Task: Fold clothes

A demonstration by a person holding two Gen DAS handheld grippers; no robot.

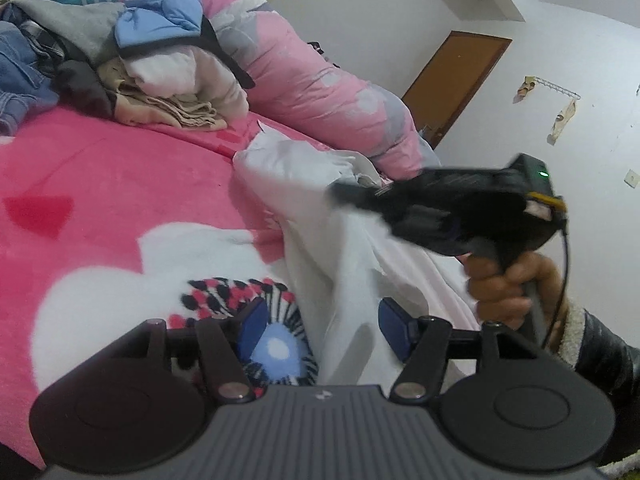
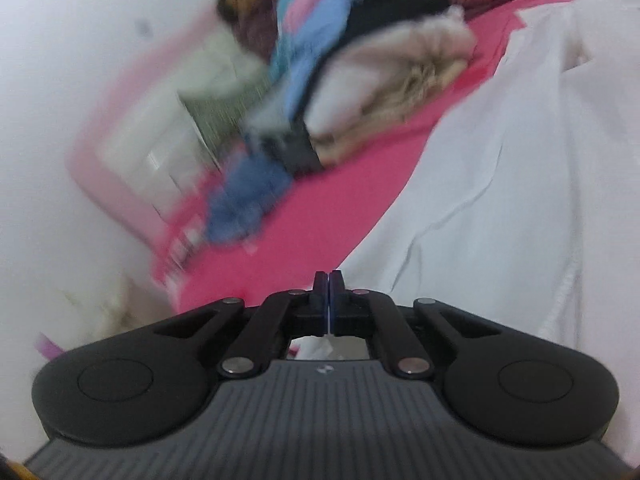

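A white garment (image 1: 316,208) lies crumpled on the pink blanket (image 1: 112,176) of a bed. My left gripper (image 1: 324,328) is open, its blue pads on either side of the garment's near edge, holding nothing. In the left wrist view my right gripper (image 1: 340,192) is blurred and held over the garment by a hand. In the right wrist view the right gripper (image 2: 329,300) is shut with a thin edge of the white garment (image 2: 500,184) pinched between its pads. That view is motion-blurred.
A pile of clothes (image 1: 120,60) lies at the far left of the bed, also seen blurred in the right wrist view (image 2: 340,92). A rolled pink quilt (image 1: 312,80) runs along the back. A brown door (image 1: 452,80) and white wall stand beyond.
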